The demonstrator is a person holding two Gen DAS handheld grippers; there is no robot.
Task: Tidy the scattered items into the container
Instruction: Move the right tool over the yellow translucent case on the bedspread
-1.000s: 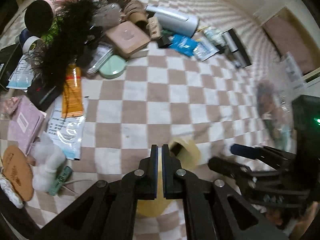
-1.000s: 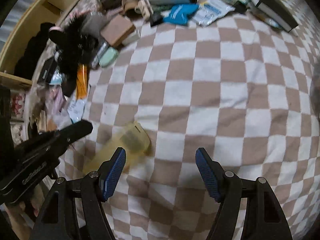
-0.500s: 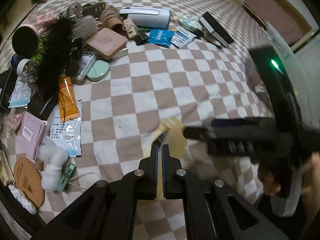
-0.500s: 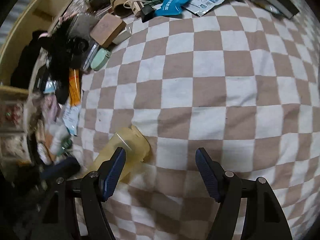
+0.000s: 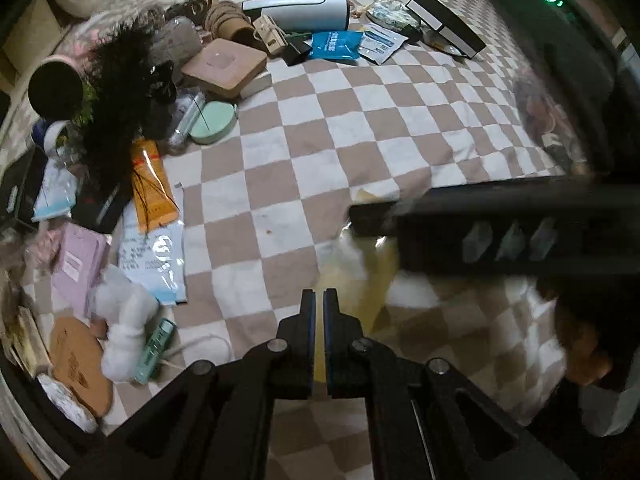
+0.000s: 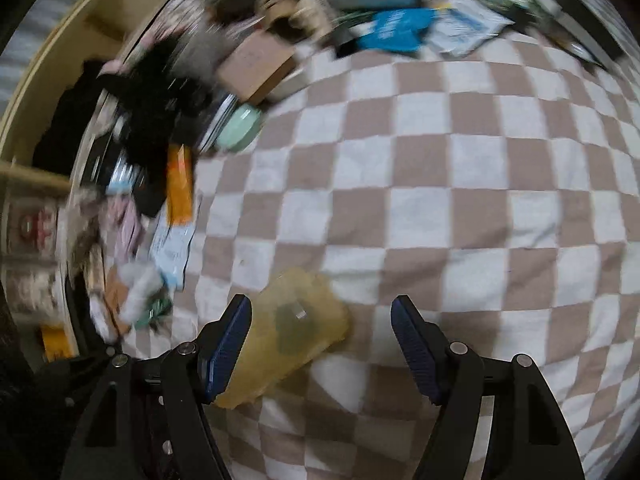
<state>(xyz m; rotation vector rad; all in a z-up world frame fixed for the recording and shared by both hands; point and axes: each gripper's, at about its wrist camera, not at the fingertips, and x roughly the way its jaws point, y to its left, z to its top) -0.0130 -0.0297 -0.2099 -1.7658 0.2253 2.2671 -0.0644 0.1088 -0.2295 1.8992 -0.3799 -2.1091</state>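
Two claws work over one yellow translucent bottle (image 6: 288, 332) lying on its side on the checkered blanket (image 6: 460, 208), well clear of the clutter along the blanket's left edge. The left claw (image 5: 319, 300) is shut thin on the bottle's near end. The right claw (image 6: 322, 320) stands wide open with nothing between its pads: the bottle lies just inside its left finger (image 6: 230, 336), and the other finger stands well apart over bare checks. To do the handover well, I judge the right claw should shift left until the bottle's body sits midway between the pads, then close across its width before the left lets go. Squeeze gently, as the soft wall may buckle. No container shows clearly in either view.
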